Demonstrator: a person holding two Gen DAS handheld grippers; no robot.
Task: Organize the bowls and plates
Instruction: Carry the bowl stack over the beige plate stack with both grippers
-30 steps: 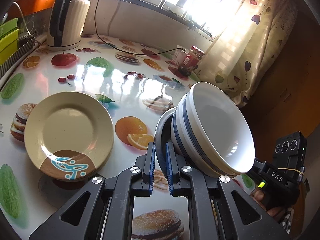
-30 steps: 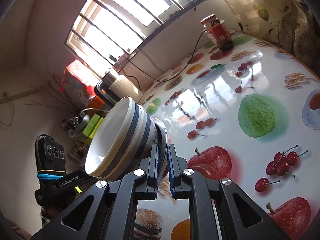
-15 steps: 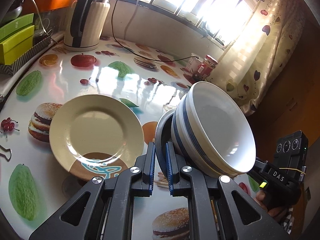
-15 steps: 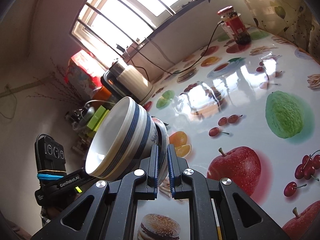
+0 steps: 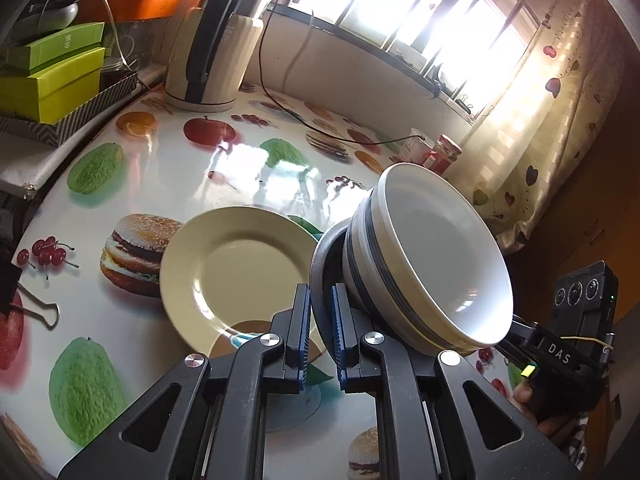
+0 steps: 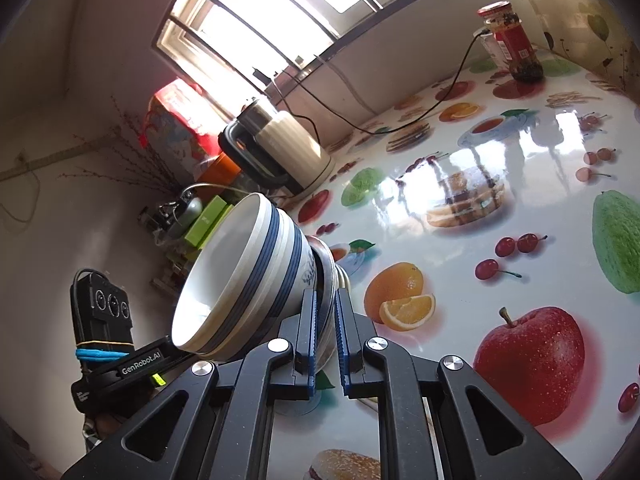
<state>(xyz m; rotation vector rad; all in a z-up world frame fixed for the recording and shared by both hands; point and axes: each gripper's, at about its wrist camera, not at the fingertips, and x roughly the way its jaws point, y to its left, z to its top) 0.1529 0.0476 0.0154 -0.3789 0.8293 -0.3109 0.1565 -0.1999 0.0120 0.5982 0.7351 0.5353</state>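
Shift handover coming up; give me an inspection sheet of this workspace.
Surface: glossy table with fruit and burger print, strong window glare.
Job's things: cream plate flat on the table; stacked blue-striped bowls tilted on a grey plate, held off the table.
Clutter: kettle, jar, green boxes, binder clip.
Grippers: left gripper and right gripper each have fingers shut on the grey plate's rim, from opposite sides.
Cables: black cable lies across the table's far side.
Surroundings: barred window, curtain, cluttered shelf at the far side.
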